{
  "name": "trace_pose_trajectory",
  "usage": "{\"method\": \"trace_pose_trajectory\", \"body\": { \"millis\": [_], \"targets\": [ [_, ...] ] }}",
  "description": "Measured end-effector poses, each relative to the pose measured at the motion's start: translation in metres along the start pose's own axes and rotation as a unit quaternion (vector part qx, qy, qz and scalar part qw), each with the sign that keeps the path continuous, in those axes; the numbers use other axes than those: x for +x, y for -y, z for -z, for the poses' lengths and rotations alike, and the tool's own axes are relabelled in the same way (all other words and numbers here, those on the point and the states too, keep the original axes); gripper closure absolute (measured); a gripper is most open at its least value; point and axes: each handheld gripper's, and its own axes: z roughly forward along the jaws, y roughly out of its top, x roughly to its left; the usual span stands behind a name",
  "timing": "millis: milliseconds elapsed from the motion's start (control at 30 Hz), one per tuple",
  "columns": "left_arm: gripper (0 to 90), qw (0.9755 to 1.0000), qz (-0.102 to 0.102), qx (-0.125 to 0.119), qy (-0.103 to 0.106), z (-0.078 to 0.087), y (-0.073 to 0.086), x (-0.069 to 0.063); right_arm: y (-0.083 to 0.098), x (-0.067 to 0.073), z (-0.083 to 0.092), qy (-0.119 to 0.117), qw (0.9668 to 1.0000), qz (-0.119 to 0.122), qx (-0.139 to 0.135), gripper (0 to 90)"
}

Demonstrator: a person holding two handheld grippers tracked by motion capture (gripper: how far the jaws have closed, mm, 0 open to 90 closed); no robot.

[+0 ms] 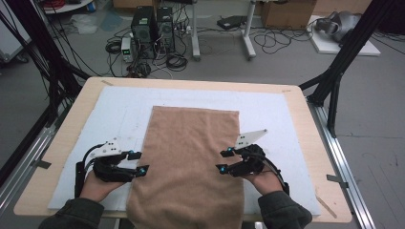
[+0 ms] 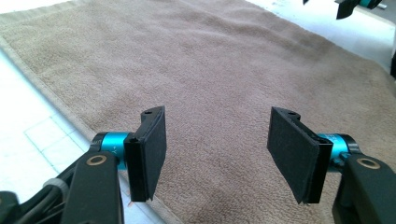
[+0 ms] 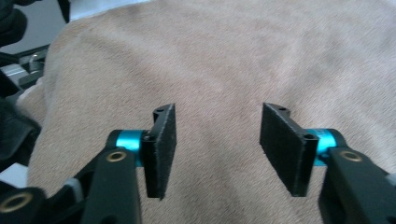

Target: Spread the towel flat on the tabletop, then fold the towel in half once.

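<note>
Two hand-held grippers (image 1: 138, 162) (image 1: 223, 161) — agape, flanking towel (image 1: 191, 157)

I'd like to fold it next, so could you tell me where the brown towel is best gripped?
Grip the towel at its two long side edges, each gripper from its own side, jaws low to pinch the hem. It lies flat and its near end hangs over the table edge.

High view: fixed above the near edge, facing 12 o'clock and down, whole pale wooden table (image 1: 67, 129) in frame plus floor beyond. Left gripper view: rides close above the flat tan terry towel (image 2: 210, 70), looking across it from its left edge. Right gripper view: equally close, from the opposite edge. All three share that towel (image 1: 191, 157) (image 3: 243, 60).
</note>
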Motion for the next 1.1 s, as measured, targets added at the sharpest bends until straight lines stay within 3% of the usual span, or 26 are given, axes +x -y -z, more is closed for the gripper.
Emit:
{"method": "trace_pose_trajectory", "body": {
  "millis": [367, 800, 1100],
  "targets": [
    [36.7, 0.9999, -0.008, 0.006, -0.007, 0.001, -0.008, 0.001, 0.001, -0.004, 0.002, 0.012, 0.9999, -0.010, -0.004, 37.6],
    [35.9, 0.9998, 0.011, 0.010, -0.013, 0.001, -0.012, 0.010, 0.007, -0.011, 0.016, 0.029, 0.9993, -0.022, -0.012, 33.0],
    [35.6, 0.9995, -0.006, 0.017, -0.027, 0.005, -0.025, 0.015, 0.008, -0.012, 0.023, 0.039, 0.9988, -0.023, -0.018, 30.8]
  ]
}}
